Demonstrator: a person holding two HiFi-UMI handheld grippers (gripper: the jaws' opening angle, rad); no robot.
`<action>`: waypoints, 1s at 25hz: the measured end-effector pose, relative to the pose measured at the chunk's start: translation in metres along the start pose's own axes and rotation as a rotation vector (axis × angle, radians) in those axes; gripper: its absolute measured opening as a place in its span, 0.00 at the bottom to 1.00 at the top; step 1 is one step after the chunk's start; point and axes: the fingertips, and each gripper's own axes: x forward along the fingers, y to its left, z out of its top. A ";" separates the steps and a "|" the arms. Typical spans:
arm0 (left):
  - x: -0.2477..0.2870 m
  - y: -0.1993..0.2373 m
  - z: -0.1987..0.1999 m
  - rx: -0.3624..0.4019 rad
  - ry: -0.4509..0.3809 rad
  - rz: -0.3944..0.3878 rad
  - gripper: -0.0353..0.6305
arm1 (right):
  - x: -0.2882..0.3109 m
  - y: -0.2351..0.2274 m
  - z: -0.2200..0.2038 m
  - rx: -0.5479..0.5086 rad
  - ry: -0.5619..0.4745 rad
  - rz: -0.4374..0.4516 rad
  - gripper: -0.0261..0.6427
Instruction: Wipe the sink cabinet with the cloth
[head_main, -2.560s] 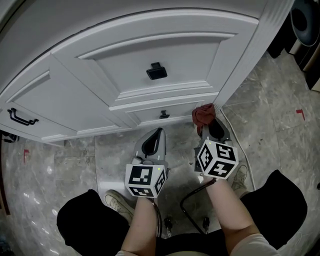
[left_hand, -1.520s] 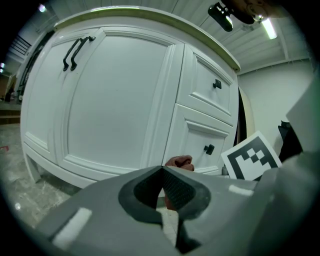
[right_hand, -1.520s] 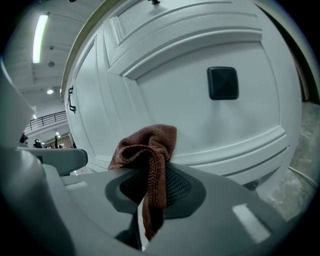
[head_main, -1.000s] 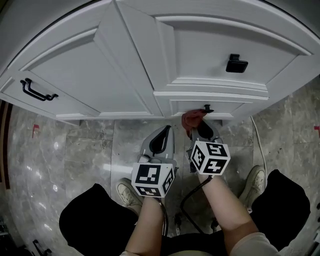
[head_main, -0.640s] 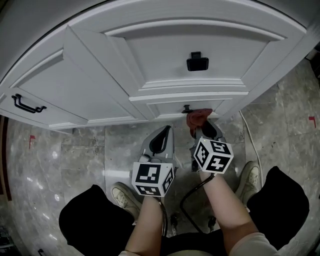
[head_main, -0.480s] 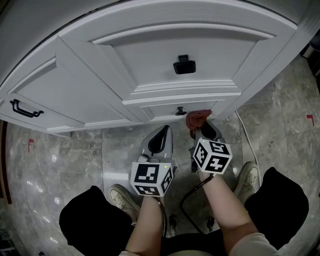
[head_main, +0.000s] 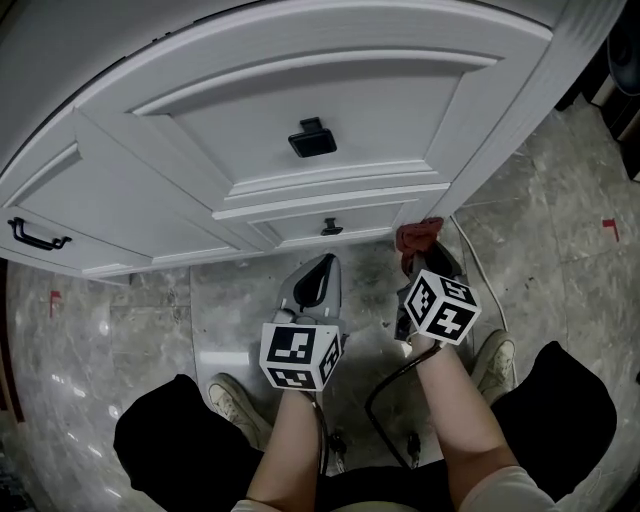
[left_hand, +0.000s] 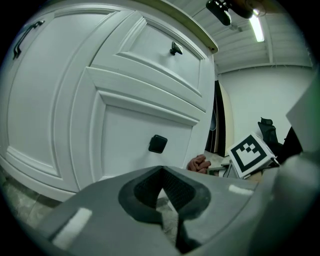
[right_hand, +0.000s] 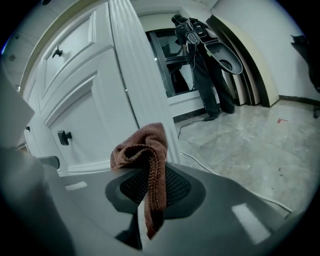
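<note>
The white sink cabinet (head_main: 330, 90) fills the top of the head view, with a square black knob (head_main: 312, 138) and a small knob (head_main: 329, 228) lower down. My right gripper (head_main: 425, 255) is shut on a reddish-brown cloth (head_main: 418, 236), held at the foot of the cabinet's right corner post. In the right gripper view the cloth (right_hand: 142, 145) bunches above the closed jaws of the right gripper (right_hand: 150, 172) and one end hangs down between them. My left gripper (head_main: 318, 265) is lower and to the left, shut and empty, pointing at the cabinet (left_hand: 125, 125).
A black bar handle (head_main: 30, 235) sits on the left door. A white cable (head_main: 480, 270) and a black cable (head_main: 385, 390) lie on the grey marble floor. The person's shoes (head_main: 235, 400) stand beside the grippers. Dark gear (right_hand: 200, 55) hangs by a window beyond the cabinet.
My right gripper has carried the cloth rightward along the cabinet's base, from under the small knob to the right corner post. The left gripper has barely moved.
</note>
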 end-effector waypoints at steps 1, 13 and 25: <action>-0.001 0.000 -0.001 0.001 0.002 0.000 0.05 | -0.002 -0.004 0.003 -0.001 -0.006 -0.005 0.17; -0.074 0.004 0.096 0.073 -0.182 0.037 0.05 | -0.096 0.081 0.095 -0.245 -0.254 0.117 0.17; -0.212 -0.071 0.188 0.161 -0.398 0.033 0.05 | -0.245 0.147 0.129 -0.279 -0.428 0.224 0.18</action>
